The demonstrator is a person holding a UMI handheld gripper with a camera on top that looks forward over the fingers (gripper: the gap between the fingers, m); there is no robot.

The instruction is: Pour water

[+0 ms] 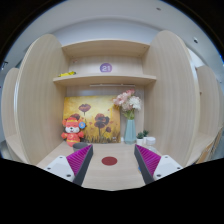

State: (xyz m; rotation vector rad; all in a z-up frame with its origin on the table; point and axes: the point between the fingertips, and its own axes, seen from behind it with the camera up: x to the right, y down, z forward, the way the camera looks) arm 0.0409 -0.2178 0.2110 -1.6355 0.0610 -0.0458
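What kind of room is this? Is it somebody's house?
Probably a home-style wooden desk nook. A flower vase, an orange stuffed toy and a flower painting sit beyond the open gripper, with shelves above.

The desk (pixel 110 172) lies open at twelve o'clock ahead of the parted fingers (pixel 78 160); a red coaster (pixel 109 160) lies flat there; a stuffed toy (pixel 72 130) blocks eleven o'clock; a flower vase (pixel 129 127) blocks one o'clock.

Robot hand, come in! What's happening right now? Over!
Gripper open, holding nothing. Red coaster on the desk between the fingers. No water container in view. Vase of flowers and plush toy stand beyond.
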